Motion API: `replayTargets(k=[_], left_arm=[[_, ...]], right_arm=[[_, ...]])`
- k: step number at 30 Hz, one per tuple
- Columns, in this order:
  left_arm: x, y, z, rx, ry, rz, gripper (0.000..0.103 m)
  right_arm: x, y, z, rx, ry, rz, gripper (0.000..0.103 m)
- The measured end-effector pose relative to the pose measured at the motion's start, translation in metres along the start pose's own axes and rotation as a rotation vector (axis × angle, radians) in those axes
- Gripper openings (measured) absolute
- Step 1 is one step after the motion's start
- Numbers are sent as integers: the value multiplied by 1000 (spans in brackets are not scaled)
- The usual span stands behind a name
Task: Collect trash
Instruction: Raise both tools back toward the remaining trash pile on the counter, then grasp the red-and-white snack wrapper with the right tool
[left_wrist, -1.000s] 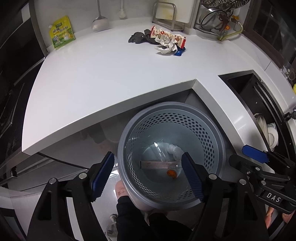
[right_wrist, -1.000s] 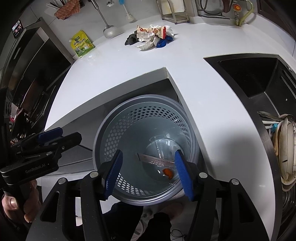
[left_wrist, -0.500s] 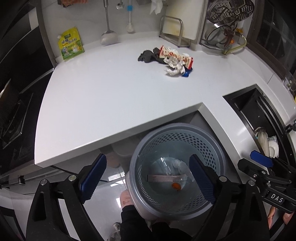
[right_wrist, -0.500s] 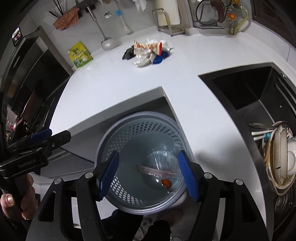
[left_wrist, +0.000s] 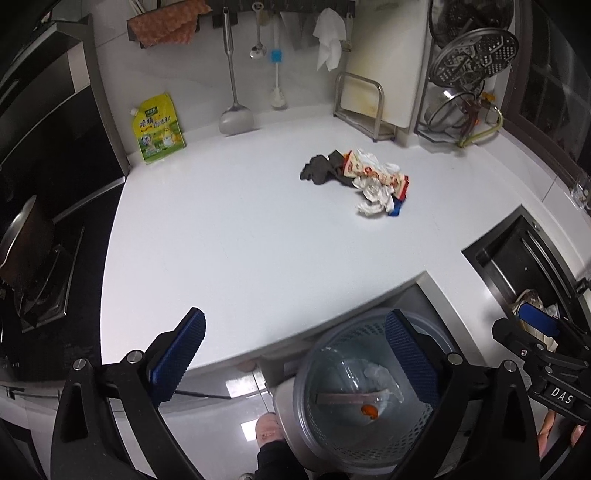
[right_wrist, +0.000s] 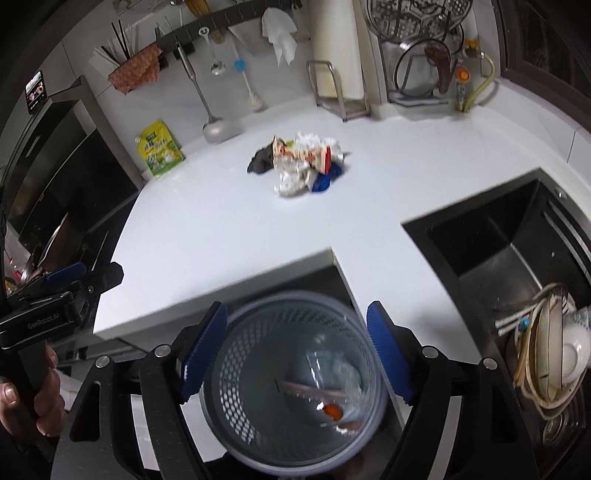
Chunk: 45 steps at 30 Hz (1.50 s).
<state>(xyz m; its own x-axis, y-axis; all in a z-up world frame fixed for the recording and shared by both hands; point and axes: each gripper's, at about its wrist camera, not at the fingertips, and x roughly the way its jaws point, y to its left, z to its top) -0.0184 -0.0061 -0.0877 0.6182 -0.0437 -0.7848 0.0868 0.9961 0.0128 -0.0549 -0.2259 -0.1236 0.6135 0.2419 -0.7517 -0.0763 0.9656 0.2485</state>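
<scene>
From the left wrist, the left tongs (left_wrist: 295, 354) have just been opening and stand wide apart with nothing between them, above the grey perforated plastic bin (left_wrist: 369, 398), which already holds clear plastic and a wrapper. The heap of crumpled wrappers and paper (left_wrist: 364, 179) waits far back on the white table (left_wrist: 229, 243).

From the right wrist, the right tongs (right_wrist: 295, 350) have also just been opening and are empty. A drop looks finished; next comes a reach to the heap.
</scene>
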Motion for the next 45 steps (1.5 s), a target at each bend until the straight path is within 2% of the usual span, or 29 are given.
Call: replayTargets(k=[10,19,29,36,45], left_arm=[[28,27,48,-6,-37,-6,97],[72,36,87,5,-45,-29,97],[122,41,121,18,-44,-41,97],[145,46,130,18,-31,-56,97],[168,54,131,22,9,-69,96]], right_arm=[[36,10,40,23,-21,-59,75],[75,12,83,39,-42,-99,75],[129,18,135,2,-64,-123,75],[170,27,160,-47,-45,-153,75],[212,33,176,-99,-11,-191,75]])
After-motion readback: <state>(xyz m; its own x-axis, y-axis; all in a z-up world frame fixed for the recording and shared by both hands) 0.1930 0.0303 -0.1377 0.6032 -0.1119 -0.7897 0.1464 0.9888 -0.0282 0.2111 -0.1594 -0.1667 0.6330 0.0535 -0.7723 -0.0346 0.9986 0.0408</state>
